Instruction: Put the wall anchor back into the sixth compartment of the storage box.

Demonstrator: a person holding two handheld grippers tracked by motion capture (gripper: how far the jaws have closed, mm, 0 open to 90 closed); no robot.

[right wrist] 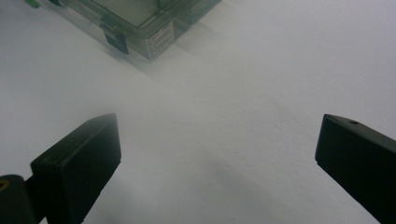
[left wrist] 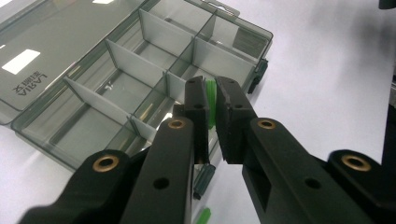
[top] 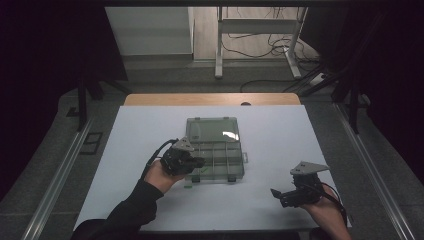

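1. Here, the white table [top: 280, 150] carries an open smoky compartment box [top: 215, 150], its near wall partly hidden by the left gripper [left wrist: 212, 100].
2. That gripper pinches a small green piece [left wrist: 211, 100], mostly hidden, above the box's front edge.
3. The right gripper [top: 276, 193] rests aside, jaws wide apart.

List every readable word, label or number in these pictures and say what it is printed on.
"LASIIA", printed upside down with small unreadable characters beside it: on the organizer box's open lid.
White sticker on the box's outer wall: print too small and blurred to read.
Nothing else carries text.
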